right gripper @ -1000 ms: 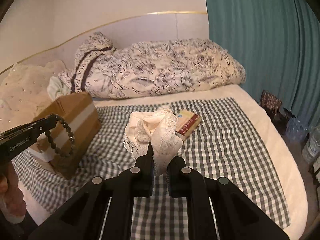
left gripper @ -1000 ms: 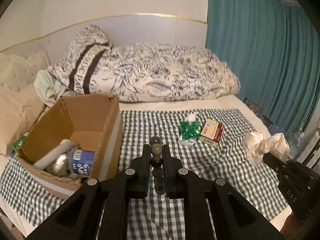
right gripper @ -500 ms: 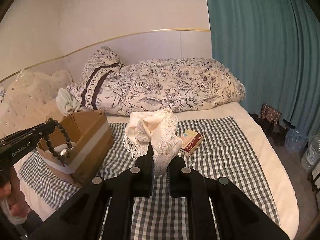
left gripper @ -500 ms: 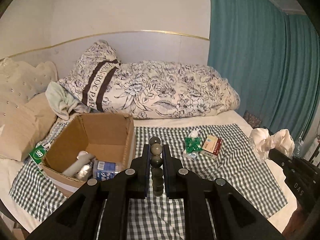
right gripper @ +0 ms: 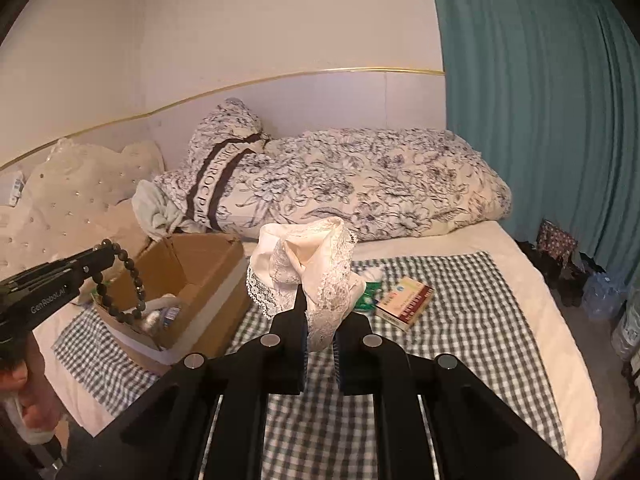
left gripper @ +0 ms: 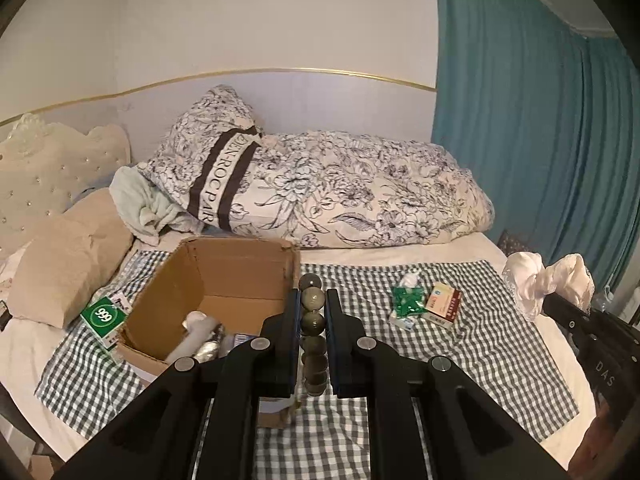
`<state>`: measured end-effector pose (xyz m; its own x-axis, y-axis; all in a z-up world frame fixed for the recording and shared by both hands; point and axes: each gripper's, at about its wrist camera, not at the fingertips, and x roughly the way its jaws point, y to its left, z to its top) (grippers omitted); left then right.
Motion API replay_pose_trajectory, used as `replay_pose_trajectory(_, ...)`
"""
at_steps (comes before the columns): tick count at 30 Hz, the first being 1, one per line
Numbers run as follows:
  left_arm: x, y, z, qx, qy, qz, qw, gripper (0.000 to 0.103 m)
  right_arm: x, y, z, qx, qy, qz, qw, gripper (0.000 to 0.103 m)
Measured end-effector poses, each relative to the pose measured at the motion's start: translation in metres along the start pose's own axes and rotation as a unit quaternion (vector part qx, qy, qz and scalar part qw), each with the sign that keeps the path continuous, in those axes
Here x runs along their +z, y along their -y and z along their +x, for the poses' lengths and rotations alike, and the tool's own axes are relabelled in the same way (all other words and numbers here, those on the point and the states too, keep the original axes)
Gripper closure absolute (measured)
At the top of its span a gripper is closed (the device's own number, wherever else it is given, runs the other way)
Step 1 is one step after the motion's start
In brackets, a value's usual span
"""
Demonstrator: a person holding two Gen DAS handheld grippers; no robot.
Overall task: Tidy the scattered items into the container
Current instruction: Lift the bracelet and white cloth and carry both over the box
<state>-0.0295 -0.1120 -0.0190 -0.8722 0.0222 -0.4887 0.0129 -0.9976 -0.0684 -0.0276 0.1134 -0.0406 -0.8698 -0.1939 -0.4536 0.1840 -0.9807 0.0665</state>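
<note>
My left gripper is shut on a dark bead bracelet and holds it in the air by the near right side of the open cardboard box. The bracelet hangs over the box in the right wrist view. My right gripper is shut on a cream lace cloth, held above the checked cloth; it also shows in the left wrist view. The box holds a white tube and a bottle.
A green packet and a red-and-white small box lie on the checked cloth. A green "999" box lies left of the cardboard box. A floral duvet and pillows fill the back. A teal curtain hangs at right.
Both grippers have risen and drawn back from the bed, each holding its item. The box now sits lower and farther in both views.
</note>
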Motion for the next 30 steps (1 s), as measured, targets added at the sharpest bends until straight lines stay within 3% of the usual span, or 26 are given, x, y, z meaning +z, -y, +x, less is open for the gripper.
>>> replay_pose_trajectory(14,0.021,-0.06,0.006,0.042,0.002,-0.016,0.999,0.092,0.027,-0.059,0.042,0.07,-0.004,-0.025,0.997,0.094)
replay_pose_trajectory(30,0.031,-0.092,0.059,0.056,-0.031,-0.008,0.9979,0.092,0.04,-0.122,0.133,0.144,-0.067,-0.053,0.986,0.094)
